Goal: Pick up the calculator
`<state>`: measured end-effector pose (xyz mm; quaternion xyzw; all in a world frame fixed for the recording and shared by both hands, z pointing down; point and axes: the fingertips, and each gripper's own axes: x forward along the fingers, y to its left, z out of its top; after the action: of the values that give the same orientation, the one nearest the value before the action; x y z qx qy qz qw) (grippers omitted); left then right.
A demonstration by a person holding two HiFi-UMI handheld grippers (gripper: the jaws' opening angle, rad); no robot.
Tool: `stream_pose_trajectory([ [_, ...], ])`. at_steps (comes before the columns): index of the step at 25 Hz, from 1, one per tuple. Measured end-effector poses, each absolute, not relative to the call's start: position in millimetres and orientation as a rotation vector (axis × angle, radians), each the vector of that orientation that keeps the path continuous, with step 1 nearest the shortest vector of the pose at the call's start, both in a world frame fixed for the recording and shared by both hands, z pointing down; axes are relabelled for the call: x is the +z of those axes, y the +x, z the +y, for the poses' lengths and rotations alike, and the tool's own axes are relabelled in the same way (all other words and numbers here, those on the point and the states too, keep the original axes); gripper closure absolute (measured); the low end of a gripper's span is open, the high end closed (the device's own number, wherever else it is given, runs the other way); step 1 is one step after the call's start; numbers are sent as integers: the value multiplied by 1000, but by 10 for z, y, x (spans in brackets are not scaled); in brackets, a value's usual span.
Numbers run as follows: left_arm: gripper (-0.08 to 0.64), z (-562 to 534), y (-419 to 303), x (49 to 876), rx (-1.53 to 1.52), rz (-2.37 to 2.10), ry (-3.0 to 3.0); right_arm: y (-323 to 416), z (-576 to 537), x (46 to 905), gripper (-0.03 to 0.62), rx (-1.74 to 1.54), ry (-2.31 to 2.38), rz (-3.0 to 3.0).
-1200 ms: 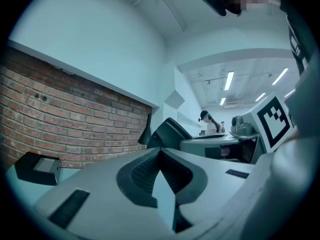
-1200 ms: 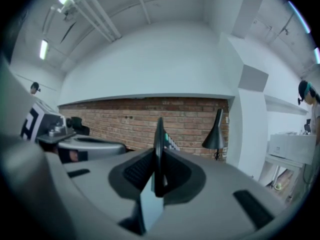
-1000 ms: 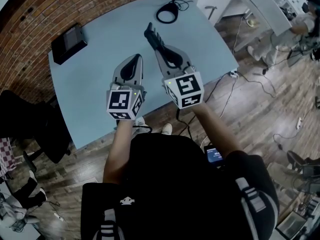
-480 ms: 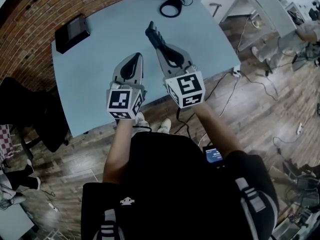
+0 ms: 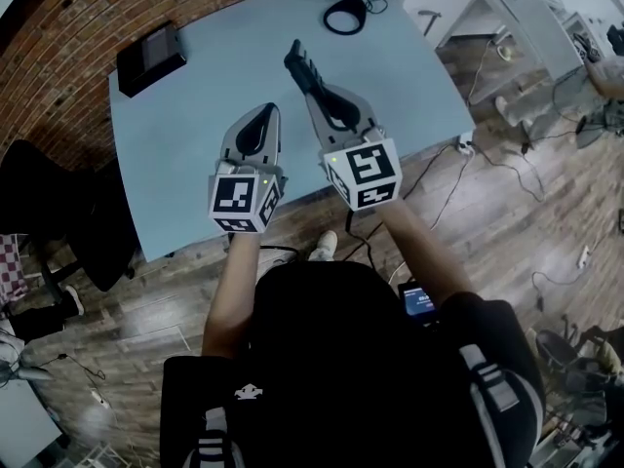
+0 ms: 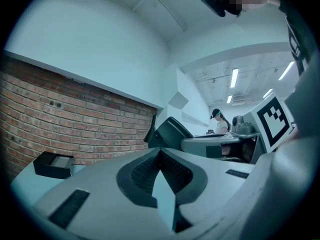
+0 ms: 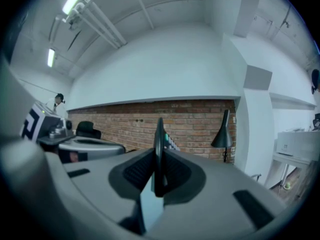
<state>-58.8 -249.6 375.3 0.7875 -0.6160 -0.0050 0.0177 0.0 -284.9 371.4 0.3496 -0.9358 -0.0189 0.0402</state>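
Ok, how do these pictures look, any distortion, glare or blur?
Head view: wide-angle bend curves the table edges, even light. Left gripper view: fisheye circle, dark corners. Right gripper view: same vignette, ceiling tubes glare, calculator slightly soft.

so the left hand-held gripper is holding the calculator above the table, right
No, it is the right hand-held gripper that is shut on the calculator above the table, as the right gripper view shows. The left hand-held gripper is shut and empty.
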Motion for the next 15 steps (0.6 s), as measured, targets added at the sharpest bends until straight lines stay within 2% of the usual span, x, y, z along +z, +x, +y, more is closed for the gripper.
stream_pose_trajectory([
  [15,551,-2014,-1082,3637,-54,-1896,2469,-411,-2354,3562,538,-103,1106,-2845],
])
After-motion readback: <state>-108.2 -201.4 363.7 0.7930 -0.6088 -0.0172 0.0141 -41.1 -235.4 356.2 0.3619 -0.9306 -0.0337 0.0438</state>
